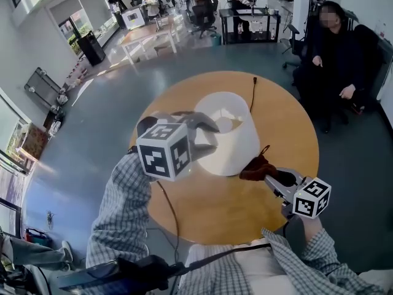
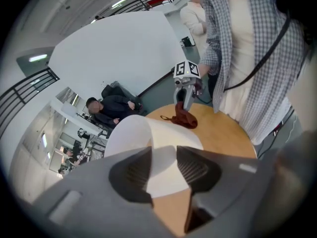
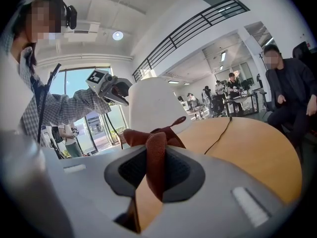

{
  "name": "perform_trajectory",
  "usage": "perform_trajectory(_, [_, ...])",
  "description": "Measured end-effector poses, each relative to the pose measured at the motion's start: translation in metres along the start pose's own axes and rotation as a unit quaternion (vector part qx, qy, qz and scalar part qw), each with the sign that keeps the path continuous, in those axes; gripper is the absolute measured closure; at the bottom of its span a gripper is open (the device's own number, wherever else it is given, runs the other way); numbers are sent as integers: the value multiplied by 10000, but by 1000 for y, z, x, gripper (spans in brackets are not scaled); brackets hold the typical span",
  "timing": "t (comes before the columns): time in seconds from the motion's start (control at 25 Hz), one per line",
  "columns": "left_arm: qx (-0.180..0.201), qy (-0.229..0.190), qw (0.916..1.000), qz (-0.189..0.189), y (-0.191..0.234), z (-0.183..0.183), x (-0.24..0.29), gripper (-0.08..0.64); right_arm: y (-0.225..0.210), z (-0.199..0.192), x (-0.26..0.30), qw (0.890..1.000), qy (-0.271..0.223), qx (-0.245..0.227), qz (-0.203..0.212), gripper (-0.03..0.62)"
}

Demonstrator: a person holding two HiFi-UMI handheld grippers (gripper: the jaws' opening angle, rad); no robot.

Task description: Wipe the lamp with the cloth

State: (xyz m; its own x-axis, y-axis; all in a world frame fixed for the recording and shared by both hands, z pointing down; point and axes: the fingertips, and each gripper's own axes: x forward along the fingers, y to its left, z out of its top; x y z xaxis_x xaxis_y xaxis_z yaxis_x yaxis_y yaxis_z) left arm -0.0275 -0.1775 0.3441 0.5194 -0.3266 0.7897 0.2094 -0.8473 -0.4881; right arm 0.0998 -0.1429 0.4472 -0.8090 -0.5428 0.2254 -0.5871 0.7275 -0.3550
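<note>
No readable text, no labels (only square markers (image 1: 163, 151))

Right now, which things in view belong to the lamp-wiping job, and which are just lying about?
Job: lamp; dark red cloth, pinched by the right gripper; left gripper, jaws apart at the shade.
Just about: round table under them; black cable on it; seated person beyond.

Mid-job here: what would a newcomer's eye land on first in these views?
The white drum-shaped lampshade stands in the middle of the round wooden table. The left gripper is at its rim, on the left in the head view, with its jaws apart. Just right of the shade, the right gripper is shut on a dark red cloth that rests on the tabletop.
</note>
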Motion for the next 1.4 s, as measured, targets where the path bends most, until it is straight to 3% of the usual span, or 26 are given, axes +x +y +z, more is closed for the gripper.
perform_trajectory(0.28, [-423, -366, 9981, 257, 22, -13, -4, 411, -22, 19, -5, 9981, -321, 283, -450, 522])
perform_trajectory(0.52, [-818, -549, 9943, 401, 41, -32, -7, 410, -47, 16, -1, 9938, -307, 553, -918, 522])
perform_trajectory(0.76, [-1292, -793, 9867, 583, 56, -55, -9, 405, -50, 11, 36, 9958, -169, 497, -751, 522])
perform_trajectory(1.12, [-1881, -1077, 9736, 712, 74, -84, -12, 402, -31, 38, 141, 9998, -153, -115, -10, 522])
perform_trajectory(1.4, [-2024, -1198, 9689, 766, 76, -98, -18, 399, -36, 26, 200, 9976, 310, -611, -126, 522])
